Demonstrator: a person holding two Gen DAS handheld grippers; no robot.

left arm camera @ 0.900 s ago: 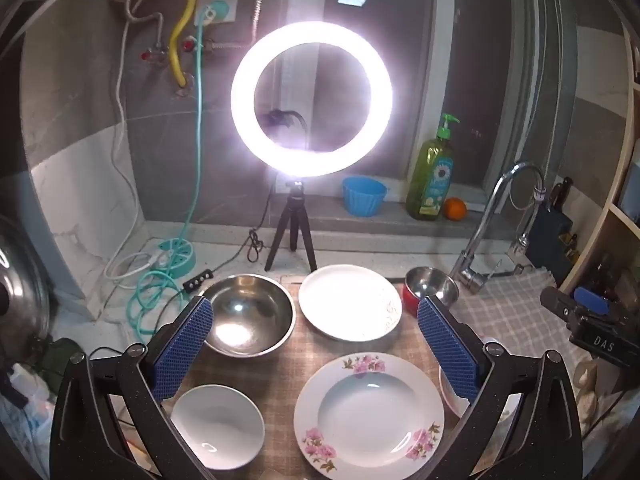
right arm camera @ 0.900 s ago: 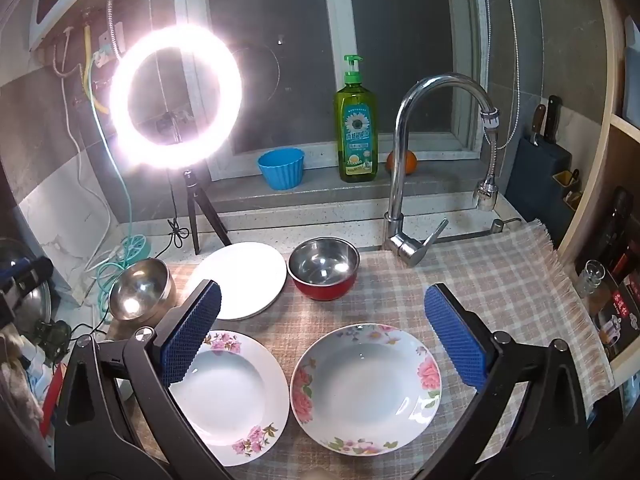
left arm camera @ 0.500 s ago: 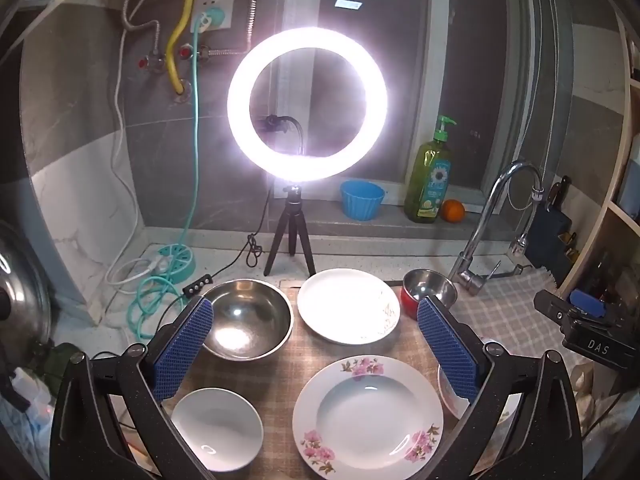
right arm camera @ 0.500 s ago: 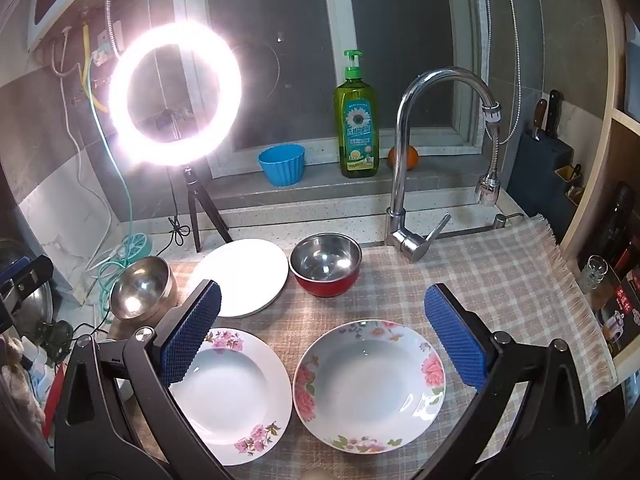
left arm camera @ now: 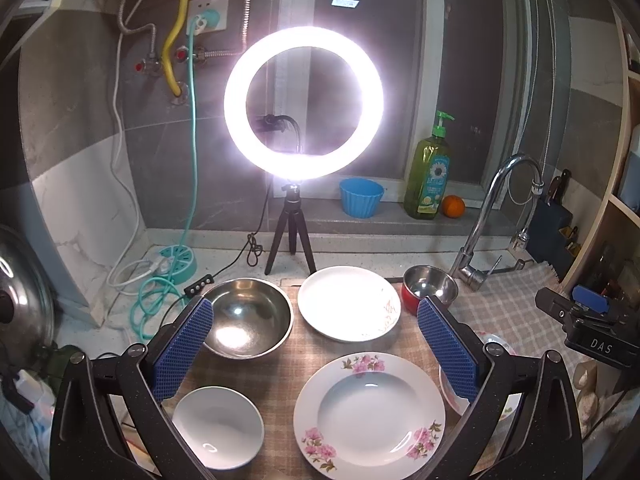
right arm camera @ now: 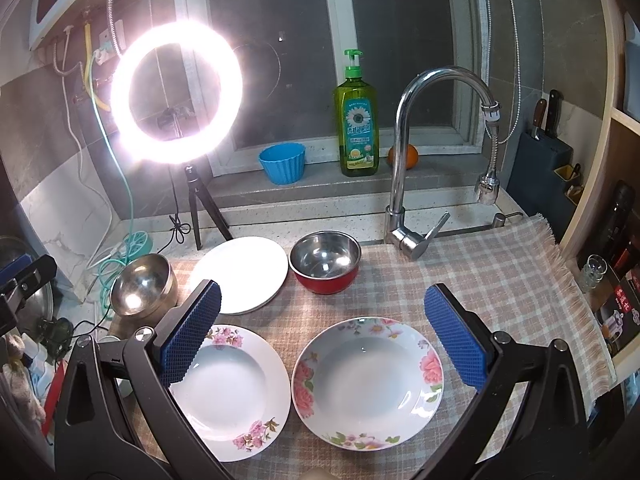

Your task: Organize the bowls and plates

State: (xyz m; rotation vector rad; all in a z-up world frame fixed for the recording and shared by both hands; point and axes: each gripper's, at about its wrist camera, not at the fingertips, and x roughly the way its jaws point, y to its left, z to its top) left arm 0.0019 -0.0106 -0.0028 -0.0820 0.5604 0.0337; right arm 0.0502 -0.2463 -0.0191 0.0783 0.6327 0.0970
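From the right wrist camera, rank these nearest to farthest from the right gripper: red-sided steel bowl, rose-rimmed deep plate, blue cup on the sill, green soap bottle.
1. Rose-rimmed deep plate, on the cloth right under the open right gripper.
2. Red-sided steel bowl, farther back, middle of the cloth.
3. Blue cup and green soap bottle, both on the sill, cup to the left; too close to call.

Ahead of us a lit ring light (left arm camera: 303, 104) stands on its tripod against grey wall tiles (left arm camera: 72, 92); behind it a dark window (right arm camera: 400, 40), its sill (right arm camera: 320, 188) carrying odds, and wooden shelving (right arm camera: 612, 208) to our right.
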